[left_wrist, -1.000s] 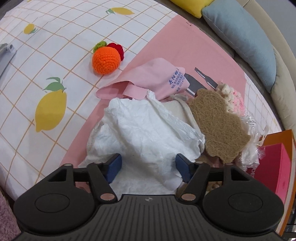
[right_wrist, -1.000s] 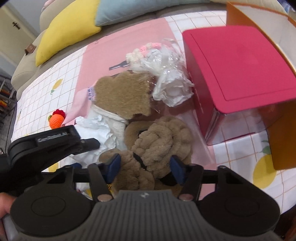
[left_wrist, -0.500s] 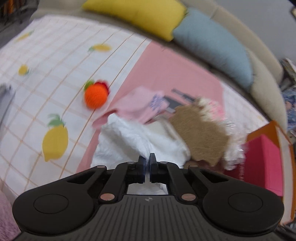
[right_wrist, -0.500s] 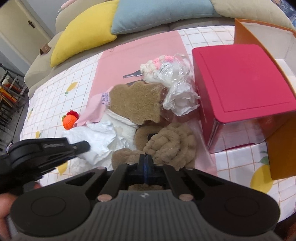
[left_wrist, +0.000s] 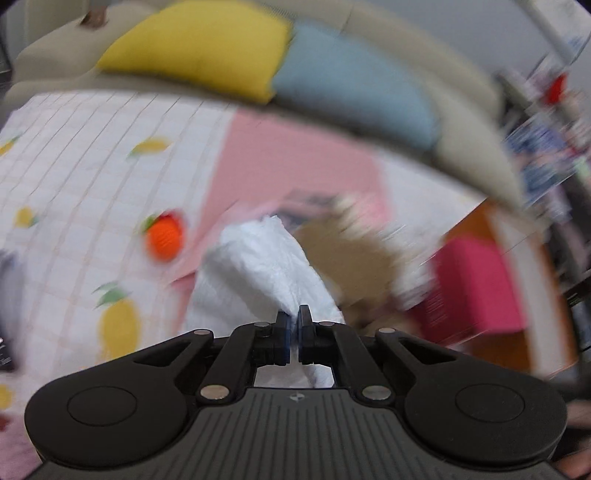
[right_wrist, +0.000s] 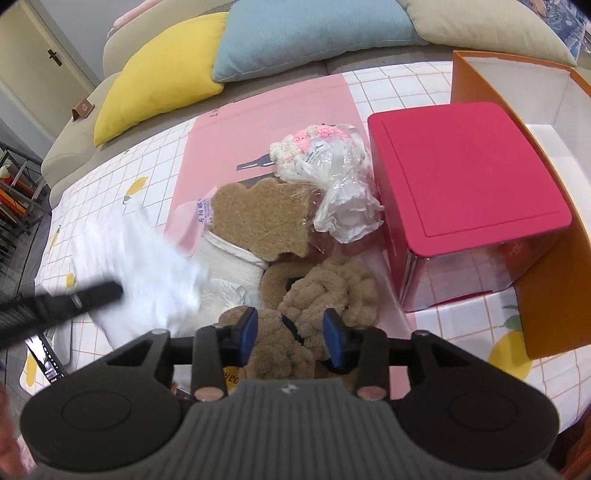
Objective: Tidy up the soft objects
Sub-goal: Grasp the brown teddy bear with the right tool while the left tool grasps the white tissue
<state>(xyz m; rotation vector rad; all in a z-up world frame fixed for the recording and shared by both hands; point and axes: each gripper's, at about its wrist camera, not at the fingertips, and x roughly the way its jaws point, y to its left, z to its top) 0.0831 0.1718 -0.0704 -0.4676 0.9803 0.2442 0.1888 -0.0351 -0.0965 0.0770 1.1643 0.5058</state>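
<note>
My left gripper (left_wrist: 294, 325) is shut on a crumpled white cloth (left_wrist: 266, 266) and holds it up off the table; it shows blurred in the right wrist view (right_wrist: 140, 262). My right gripper (right_wrist: 293, 328) is open, its blue pads on either side of a tan plush knot toy (right_wrist: 317, 291). A brown fibre pad (right_wrist: 258, 221), a cream folded cloth (right_wrist: 232, 266), a pink cloth (right_wrist: 192, 221) and a pink-and-white crochet bunch in clear wrap (right_wrist: 321, 155) lie in a pile on the pink mat (right_wrist: 288, 103). An orange crochet fruit (left_wrist: 164, 238) lies to the left.
A magenta box (right_wrist: 465, 192) stands right of the pile, with an open orange box (right_wrist: 546, 273) behind and beside it. Yellow (right_wrist: 159, 77) and blue (right_wrist: 314, 33) cushions line the sofa at the back. A phone (right_wrist: 44, 362) lies at the left table edge.
My left gripper closed on the white cloth and lifted it, swinging fast. My right gripper shut briefly over the plush knot, then opened again and rose a little.
</note>
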